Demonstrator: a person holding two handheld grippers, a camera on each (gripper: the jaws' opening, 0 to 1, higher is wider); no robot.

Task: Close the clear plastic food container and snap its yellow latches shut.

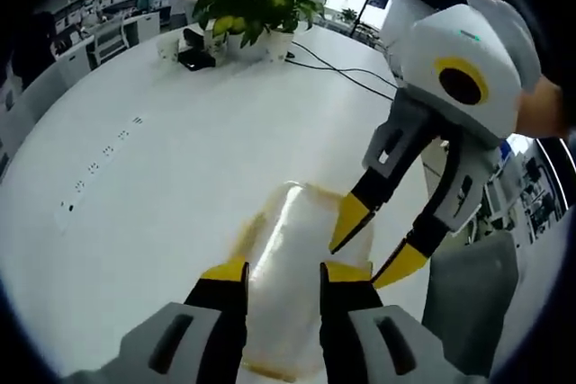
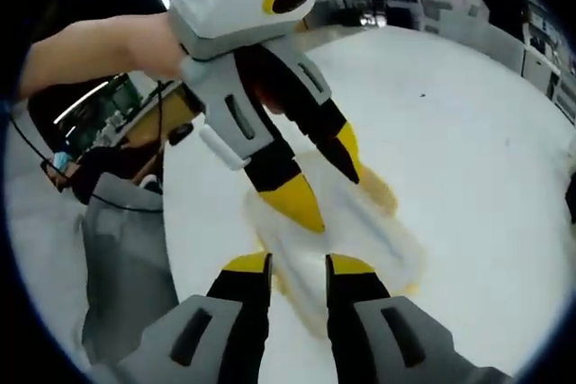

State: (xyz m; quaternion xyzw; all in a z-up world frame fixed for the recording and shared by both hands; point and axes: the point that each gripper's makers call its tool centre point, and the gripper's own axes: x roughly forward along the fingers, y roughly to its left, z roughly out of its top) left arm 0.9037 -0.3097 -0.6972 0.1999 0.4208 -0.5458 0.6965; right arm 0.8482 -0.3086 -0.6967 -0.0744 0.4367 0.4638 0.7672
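Both tongs, left (image 1: pixel 283 272) and right (image 2: pixel 297 267), hover open over the clear plastic container (image 1: pixel 292 249); uneven pressing could skid it across the white tabletop (image 1: pixel 153 195).

No legible text or labels

The clear container (image 1: pixel 292 263) on the white table (image 1: pixel 162 177) is blurred in both views, so its yellow latches cannot be made out one by one. Its near end is hidden behind the left gripper (image 1: pixel 283 276), and the right gripper (image 1: pixel 378 254) covers a part of its side. In the right gripper view, the right gripper (image 2: pixel 298 269) hides the near end of the container (image 2: pixel 360 222) and the left gripper (image 2: pixel 328 186) covers the far part. If any jaw touches the lid, I cannot tell.
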